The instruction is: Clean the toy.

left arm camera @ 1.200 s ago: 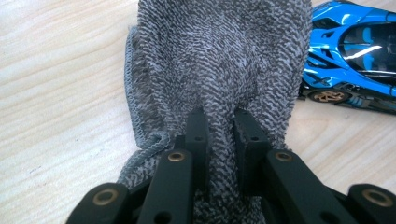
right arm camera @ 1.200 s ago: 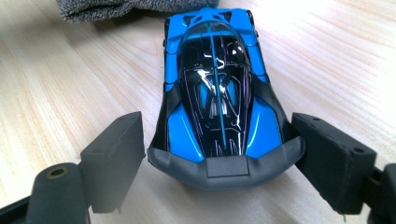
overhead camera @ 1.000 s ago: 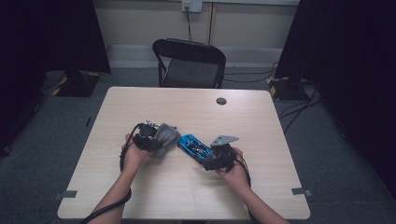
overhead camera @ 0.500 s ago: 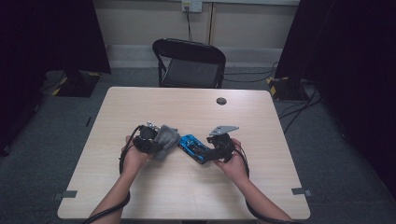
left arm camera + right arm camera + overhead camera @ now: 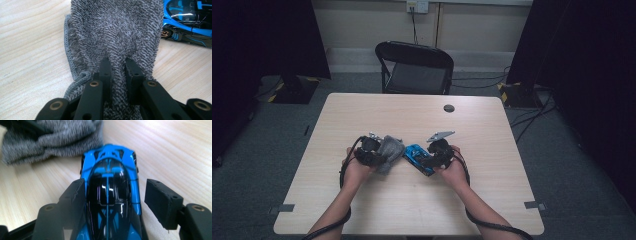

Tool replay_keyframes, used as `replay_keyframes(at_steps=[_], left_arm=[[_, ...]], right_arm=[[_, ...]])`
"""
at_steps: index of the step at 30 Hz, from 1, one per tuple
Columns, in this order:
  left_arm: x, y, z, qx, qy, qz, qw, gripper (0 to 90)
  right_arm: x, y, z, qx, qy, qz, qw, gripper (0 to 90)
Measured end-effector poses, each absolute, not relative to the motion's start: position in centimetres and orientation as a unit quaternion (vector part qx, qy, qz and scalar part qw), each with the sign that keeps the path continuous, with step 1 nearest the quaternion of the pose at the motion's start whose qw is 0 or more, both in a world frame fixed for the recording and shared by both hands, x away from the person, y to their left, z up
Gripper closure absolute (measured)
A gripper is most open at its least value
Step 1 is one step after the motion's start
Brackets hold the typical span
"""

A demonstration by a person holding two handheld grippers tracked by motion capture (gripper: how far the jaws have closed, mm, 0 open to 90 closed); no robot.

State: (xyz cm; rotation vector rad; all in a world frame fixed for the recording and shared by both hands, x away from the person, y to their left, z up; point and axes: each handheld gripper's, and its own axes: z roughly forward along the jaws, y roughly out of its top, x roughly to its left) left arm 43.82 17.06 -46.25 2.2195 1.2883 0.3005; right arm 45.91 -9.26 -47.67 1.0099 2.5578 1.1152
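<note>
Blue toy car [image 5: 110,195] sits on the pale wooden table [image 5: 412,210], near the middle of its front half, with the right gripper [image 5: 113,202] set around it. In the right gripper view the car's glossy black canopy and blue body run up between the two black jaws. The jaw at the left of that view lies against the car's flank, while the one at the right stands off from the body with bare table showing in the gap. These jaws have just been closing with the car between them, and they do not yet clamp it on both sides. From the high view the car [image 5: 418,159] lies at a slant, just beside a grey cloth [image 5: 391,149] to its left.

The left gripper [image 5: 117,67] is clamped on that grey cloth [image 5: 117,30]: in the left gripper view its jaws stand close together with a fold of the nubbly knit pinched between them. The rest of the cloth spreads out ahead on the table, its stitched hem along the left of that view. The car [image 5: 190,22] shows at the upper right corner there, near the cloth's edge.

The person's forearms come in from the near edge of the table. A black folding chair [image 5: 414,67] stands behind the far edge, and a small dark round cap [image 5: 449,108] rests near that edge.
</note>
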Motion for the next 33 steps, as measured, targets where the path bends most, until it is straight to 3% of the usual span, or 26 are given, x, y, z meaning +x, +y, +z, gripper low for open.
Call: replay_keyframes(at_steps=[12,26,30,32,33], left_arm=[[43.9,16.7,-46.4,0.823,0.485,0.117,0.274,78.2],[43.9,16.0,-46.6,0.827,0.478,0.114,0.274,77.9],[43.9,16.0,-46.6,0.826,0.478,0.116,0.276,77.9],[43.9,16.0,-46.6,0.827,0.477,0.115,0.276,77.9],[43.9,16.0,-46.6,0.825,0.479,0.114,0.278,77.9]], right_arm=[[46.1,-9.4,-48.3,0.331,0.861,0.379,0.069,33.9],[45.2,-8.6,-47.7,0.284,0.880,0.358,0.128,34.6],[45.5,-8.9,-47.8,0.288,0.877,0.368,0.112,35.4],[45.7,-9.0,-47.7,0.286,0.878,0.368,0.108,38.0],[45.7,-9.0,-47.4,0.283,0.877,0.373,0.107,43.5]])
